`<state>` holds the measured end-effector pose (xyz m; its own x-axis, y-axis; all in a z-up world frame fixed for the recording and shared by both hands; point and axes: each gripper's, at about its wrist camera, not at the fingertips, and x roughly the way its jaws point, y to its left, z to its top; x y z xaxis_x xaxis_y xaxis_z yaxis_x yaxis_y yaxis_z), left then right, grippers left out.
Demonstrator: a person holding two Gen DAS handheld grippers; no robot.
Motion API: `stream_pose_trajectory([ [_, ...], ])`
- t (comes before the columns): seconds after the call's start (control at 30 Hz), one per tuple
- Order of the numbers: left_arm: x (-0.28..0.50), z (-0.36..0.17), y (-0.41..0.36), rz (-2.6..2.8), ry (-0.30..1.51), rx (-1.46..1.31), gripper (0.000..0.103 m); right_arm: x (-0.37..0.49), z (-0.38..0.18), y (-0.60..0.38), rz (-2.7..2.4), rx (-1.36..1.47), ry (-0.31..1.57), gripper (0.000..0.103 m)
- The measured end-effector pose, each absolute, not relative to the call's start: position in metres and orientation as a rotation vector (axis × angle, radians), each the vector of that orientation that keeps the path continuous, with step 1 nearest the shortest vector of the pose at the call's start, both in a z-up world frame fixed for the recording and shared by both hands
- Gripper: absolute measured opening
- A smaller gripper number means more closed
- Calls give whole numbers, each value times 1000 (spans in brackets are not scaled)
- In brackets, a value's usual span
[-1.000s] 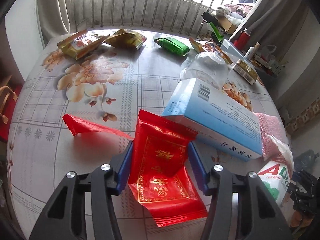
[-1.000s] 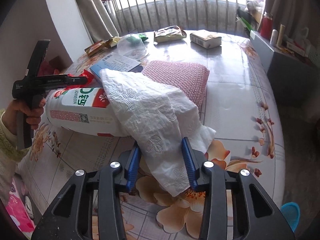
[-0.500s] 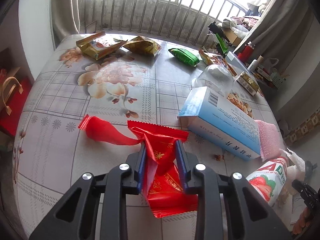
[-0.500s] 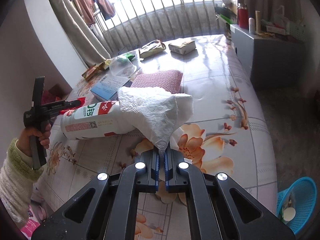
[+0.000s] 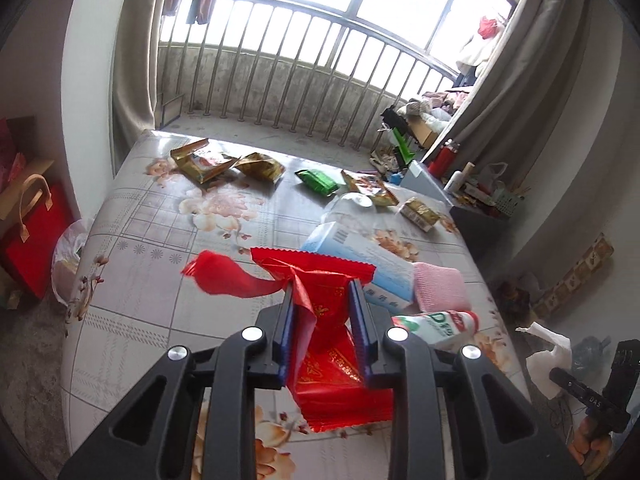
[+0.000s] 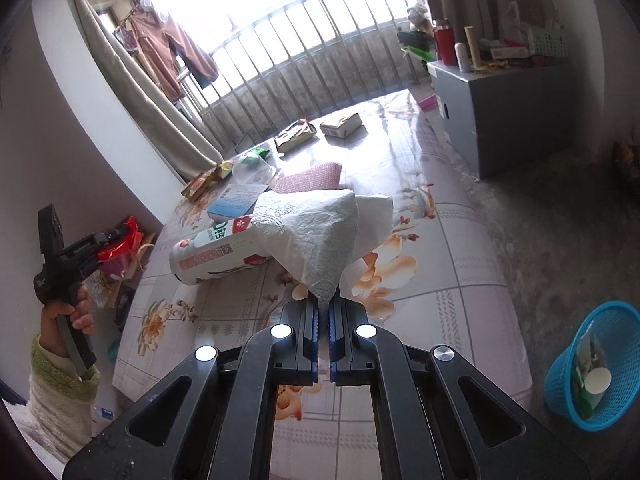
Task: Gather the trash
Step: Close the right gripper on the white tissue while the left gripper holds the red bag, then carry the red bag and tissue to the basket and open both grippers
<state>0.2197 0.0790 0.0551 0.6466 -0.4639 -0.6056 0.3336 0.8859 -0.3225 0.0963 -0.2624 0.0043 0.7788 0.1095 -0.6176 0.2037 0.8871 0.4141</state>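
We see right gripper (image 6: 324, 312) clamped on white tissue (image 6: 320, 232) rising ahead of the jaws; bottle (image 6: 216, 248) left-ahead, possibly touching tissue.

Daylight: blown-out barred window (image 5: 304, 24) beyond the jaws; glare on glossy floral tabletop (image 6: 404, 128); edges fisheye-bent, vignetted.

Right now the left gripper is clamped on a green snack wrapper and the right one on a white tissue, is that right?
Not quite. The wrapper in the left gripper is red, not green, as the left wrist view shows: red wrapper. The right gripper does hold the white tissue.
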Motion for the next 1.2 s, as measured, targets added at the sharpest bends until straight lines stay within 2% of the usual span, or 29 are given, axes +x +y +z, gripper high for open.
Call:
stream_pose_trajectory([
  [0.23, 172, 78, 29, -653, 726, -212, 24, 44, 24, -278, -100, 541, 593, 2],
  [0.63, 89, 94, -144, -1044, 747, -68, 24, -57, 14, -330, -266, 716, 471, 2],
  [0.87, 47, 71, -241, -1178, 842, 30, 24, -98, -22, -363, -319, 867, 459, 3],
  [1.2, 8, 2, -390, -1270, 1047, 210, 24, -144, -82, -418, -452, 1072, 454, 5],
])
